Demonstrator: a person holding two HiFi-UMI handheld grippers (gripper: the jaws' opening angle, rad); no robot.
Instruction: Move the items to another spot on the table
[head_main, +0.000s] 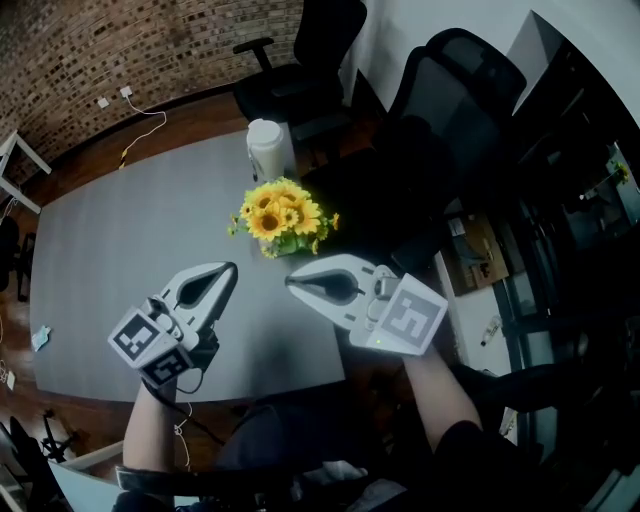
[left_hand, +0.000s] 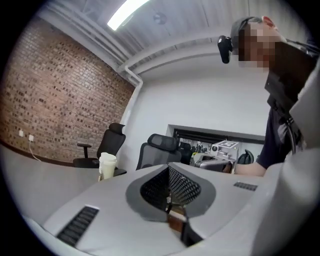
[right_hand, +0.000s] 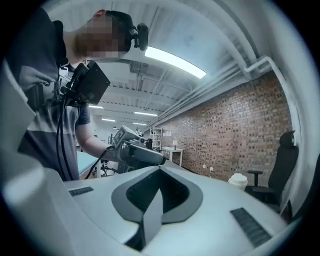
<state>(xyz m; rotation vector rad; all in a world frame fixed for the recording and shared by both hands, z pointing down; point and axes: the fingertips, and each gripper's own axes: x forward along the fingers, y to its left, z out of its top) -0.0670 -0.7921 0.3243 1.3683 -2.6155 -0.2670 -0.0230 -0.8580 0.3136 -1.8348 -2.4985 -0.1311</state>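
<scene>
Head view: sunflower bunch (head_main: 283, 215) blooms facing up; white cup (head_main: 268, 148) upright beyond.

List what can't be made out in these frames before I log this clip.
- Head view: the sunflowers hide their own vase or base.
- Head view: the pale scrap at the left edge of the table is too small to identify.
- Both gripper views: the sunflowers fall outside the frame.
- All views: the lid of the white lidded cup hides its contents.
</scene>
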